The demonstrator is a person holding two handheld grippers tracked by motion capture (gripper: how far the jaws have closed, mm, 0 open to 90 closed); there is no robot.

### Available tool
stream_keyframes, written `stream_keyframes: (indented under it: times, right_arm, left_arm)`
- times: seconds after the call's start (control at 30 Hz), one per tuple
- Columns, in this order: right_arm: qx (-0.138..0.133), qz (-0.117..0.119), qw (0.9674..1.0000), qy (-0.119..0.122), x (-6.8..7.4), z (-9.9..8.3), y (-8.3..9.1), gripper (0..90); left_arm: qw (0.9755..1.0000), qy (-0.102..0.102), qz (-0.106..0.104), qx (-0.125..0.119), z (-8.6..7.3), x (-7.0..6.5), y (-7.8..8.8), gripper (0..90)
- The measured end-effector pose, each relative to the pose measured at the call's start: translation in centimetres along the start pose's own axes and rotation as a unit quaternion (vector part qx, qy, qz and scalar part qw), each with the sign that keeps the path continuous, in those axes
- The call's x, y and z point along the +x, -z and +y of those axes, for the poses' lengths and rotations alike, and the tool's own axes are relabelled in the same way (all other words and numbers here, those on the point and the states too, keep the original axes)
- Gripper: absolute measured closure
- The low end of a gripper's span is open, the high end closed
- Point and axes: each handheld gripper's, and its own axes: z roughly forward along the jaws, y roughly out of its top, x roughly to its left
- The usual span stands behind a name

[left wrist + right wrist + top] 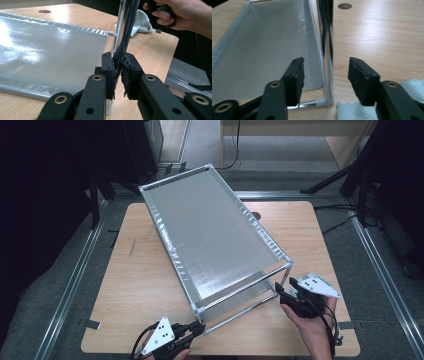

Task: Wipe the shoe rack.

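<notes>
A pale wooden table (140, 270) stands on grey flooring ringed by metal rails, with dark equipment behind it. Nearest the person, at the table's near edge left of the middle, the left gripper (199, 328) is clamped tight on the near-left upright post (123, 30) of a silver metal-tube frame with shiny grey fabric panels (210, 232); in the left gripper view the frayed black pads squeeze the chromed tube between them just above its white plastic foot. Toward the near-right corner, the right gripper (278, 289) sits at the frame's near-right upright post (325, 37). In the right gripper view its jaws stand apart on either side of that tube without pressing on it, so the post is bracketed but not gripped. A light blue-grey cloth (359, 110) lies on the wood just under the right jaw, beside the post's foot. Beyond the grippers the frame runs diagonally away, its far end reaching past the table's far edge left of the middle, and a small round hole (256, 215) shows in the tabletop to its right. By my reading the work is at an early stage: one corner is secured, the second grip is yet to be closed, and any lifting, shifting or folding of the frame is left to do.
</notes>
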Motion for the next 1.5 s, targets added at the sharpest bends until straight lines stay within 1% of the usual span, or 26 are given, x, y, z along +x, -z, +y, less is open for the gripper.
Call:
stream_keyframes:
  times: [0.03, 0.07, 0.13, 0.2, 0.23, 0.27, 0.3, 0.47, 0.7, 0.8, 0.87, 0.93, 0.97, 1.0, 1.03, 1.1, 1.13, 1.17, 1.2, 1.23, 1.3, 1.33, 1.37, 1.4, 1.47, 1.5]
  right_arm:
    - [0.004, -0.005, 1.0, -0.005, 0.1, 0.1, -0.6, 51.7]
    - [0.004, -0.011, 0.9999, -0.011, 0.1, 0.2, -0.9, 58.1]
    - [-0.008, -0.02, 0.9995, -0.024, 0.2, 0.3, -1.4, 71.1]
    - [-0.017, -0.012, 0.9994, -0.028, 0.2, 0.4, -1.7, 77.2]
    - [-0.019, -0.015, 0.9994, -0.023, 0.4, 0.5, -1.8, 78.1]
    - [-0.022, -0.02, 0.9994, -0.016, 0.6, 0.5, -2.0, 78.7]
    - [-0.024, -0.02, 0.9994, -0.013, 0.8, 0.5, -2.2, 78.9]
    - [-0.027, -0.019, 0.9994, -0.009, 1.2, 1.1, -3.4, 79.2]
    - [-0.035, -0.017, 0.9993, -0.001, 2.1, 2.3, -5.9, 79.7]
    - [-0.042, -0.021, 0.9989, 0.009, 2.6, 2.8, -7.1, 80.2]
    - [-0.044, -0.022, 0.9987, 0.013, 2.8, 3.2, -8.0, 80.4]
    - [-0.047, -0.022, 0.9984, 0.023, 3.0, 3.7, -9.0, 80.9]
    - [-0.047, -0.023, 0.9981, 0.032, 3.1, 4.0, -9.5, 81.1]
    - [-0.047, -0.021, 0.998, 0.038, 3.2, 4.2, -9.9, 81.0]
    - [-0.042, -0.012, 0.9982, 0.04, 3.3, 4.6, -10.5, 80.8]
    - [-0.027, 0.001, 0.9988, 0.041, 3.2, 5.3, -11.0, 78.3]
    - [-0.02, 0.003, 0.999, 0.04, 3.2, 5.6, -11.1, 70.8]
    - [-0.022, 0.006, 0.9991, 0.037, 3.2, 5.7, -11.0, 62.2]
    - [-0.024, 0.009, 0.9992, 0.03, 3.2, 5.8, -10.5, 55.8]
    - [-0.023, 0.01, 0.9993, 0.026, 3.2, 5.7, -10.1, 54.6]
    - [-0.031, 0.019, 0.9993, 0.009, 3.1, 5.2, -8.7, 54.6]
    - [-0.032, 0.022, 0.9993, 0.002, 3.1, 4.8, -7.9, 54.6]
    - [-0.033, 0.027, 0.999, -0.01, 3.1, 4.1, -6.9, 54.2]
    - [-0.033, 0.033, 0.9988, -0.015, 3.3, 3.7, -6.4, 53.3]
    - [-0.032, 0.042, 0.9985, -0.012, 3.7, 2.3, -4.6, 52.6]
    - [-0.035, 0.047, 0.9982, -0.012, 3.9, 1.7, -3.8, 52.4]
  left_arm:
    - [1.0, 0.0, 0.0, 0.0, 0.0, 0.0, 0.0, 80.6]
    - [1.0, 0.0, 0.0, 0.0, 0.0, 0.0, 0.0, 80.6]
    - [1.0, -0.002, 0.001, 0.001, 0.0, 0.0, 0.1, 80.7]
    - [1.0, -0.002, 0.005, 0.001, 0.0, 0.1, 0.1, 80.8]
    - [1.0, -0.001, 0.006, 0.001, 0.0, 0.2, 0.1, 80.7]
    - [1.0, 0.001, 0.008, 0.0, 0.0, 0.3, 0.2, 80.7]
    - [1.0, 0.003, 0.009, 0.0, 0.0, 0.4, 0.3, 80.6]
    - [0.9998, 0.008, 0.02, -0.002, 0.0, 0.9, 0.5, 80.6]
    - [0.9995, 0.014, 0.028, -0.006, -0.1, 0.9, 0.6, 80.4]
    - [0.9995, 0.012, 0.03, -0.005, -0.1, 0.8, 0.4, 80.4]
    - [0.9994, 0.015, 0.032, -0.006, -0.1, 0.6, 0.2, 80.4]
    - [0.9993, 0.014, 0.035, -0.006, 0.0, 0.5, 0.0, 80.4]
    - [0.9992, 0.015, 0.036, -0.008, -0.1, 0.4, -0.1, 80.4]
    - [0.9991, 0.017, 0.037, -0.01, -0.1, 0.4, -0.2, 80.3]
    - [0.9991, 0.019, 0.037, -0.011, -0.1, 0.4, -0.3, 80.2]
    - [0.9989, 0.022, 0.038, -0.015, -0.2, 0.3, -0.5, 79.9]
    - [0.9989, 0.022, 0.039, -0.013, -0.1, 0.3, -0.6, 79.9]
    - [0.999, 0.02, 0.04, -0.01, 0.0, 0.2, -0.7, 80.0]
    - [0.9989, 0.021, 0.039, -0.009, 0.1, 0.2, -0.9, 80.1]
    - [0.999, 0.021, 0.04, -0.007, 0.2, 0.1, -1.0, 80.1]
    - [0.9989, 0.021, 0.041, -0.006, 0.4, 0.1, -1.7, 80.0]
    - [0.9989, 0.021, 0.041, -0.008, 0.5, 0.1, -2.2, 80.0]
    - [0.9989, 0.019, 0.042, -0.009, 0.6, 0.1, -2.6, 80.1]
    - [0.9989, 0.02, 0.042, -0.012, 0.7, 0.1, -3.1, 80.1]
    - [0.9985, 0.023, 0.046, -0.016, 1.0, 0.1, -4.2, 80.1]
    - [0.9984, 0.028, 0.047, -0.017, 1.2, 0.2, -4.7, 79.9]
